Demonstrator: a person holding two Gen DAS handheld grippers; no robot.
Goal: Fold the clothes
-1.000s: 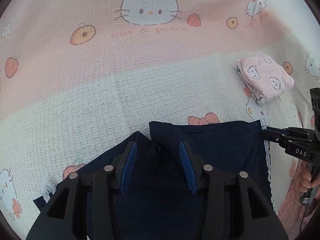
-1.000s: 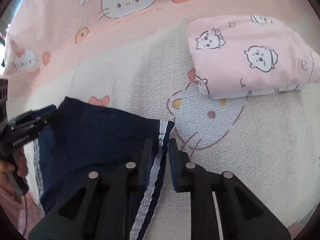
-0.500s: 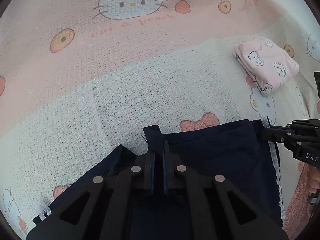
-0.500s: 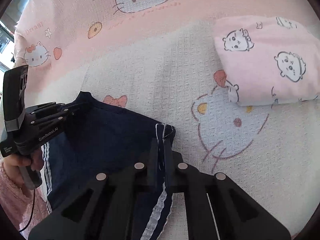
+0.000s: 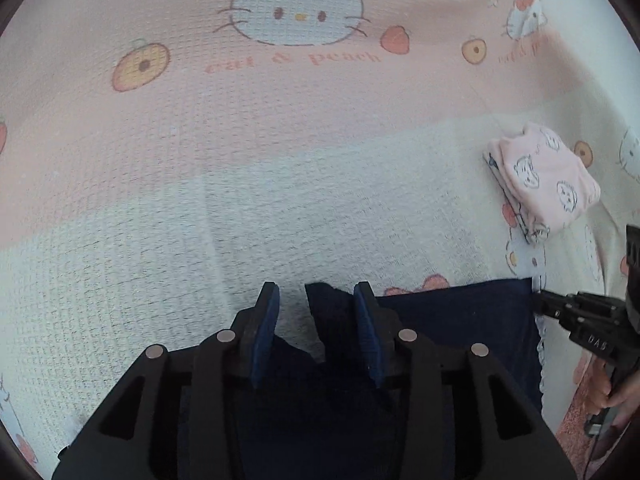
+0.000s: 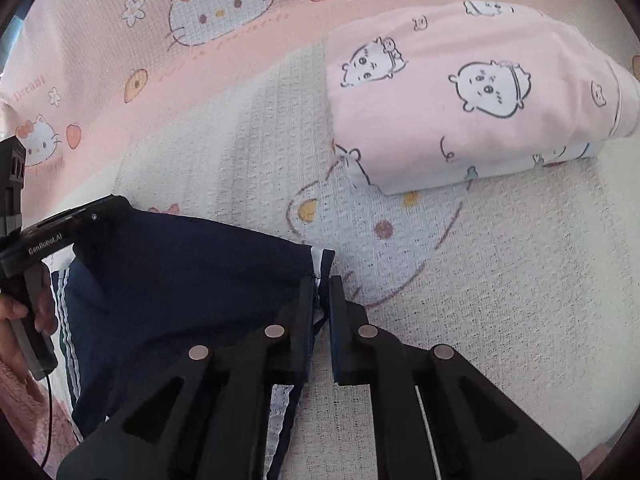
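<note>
Nearest, the navy shorts lie flat on the cartoon-cat bedspread, their white-striped side seam running under the right gripper. That gripper's jaws stand almost together with the striped hem corner pinched between the pads, so it is clenched on the shorts; I judge it is holding the corner in place so the fold keeps its edge. It tips steeply down at the bed, and in the left wrist view it reaches in from the right edge to the shorts' far corner, with fingers of the person's hand wrapped round the handle below. The left gripper is also pitched steeply down over the other upper corner of the shorts. Its jaws have just been opening; they now stand apart, with the dark corner lying loosely between the blue pads and neither pad pressing on it, so this side looks released. From the right wrist view the left tool is gripped by a hand above a pink sleeve. With one corner let go and the other held, the top edge seems freshly laid down, and the fold looks partway done. Farther off, well apart from the shorts, a pink printed garment sits already folded, probably set aside as finished.
</note>
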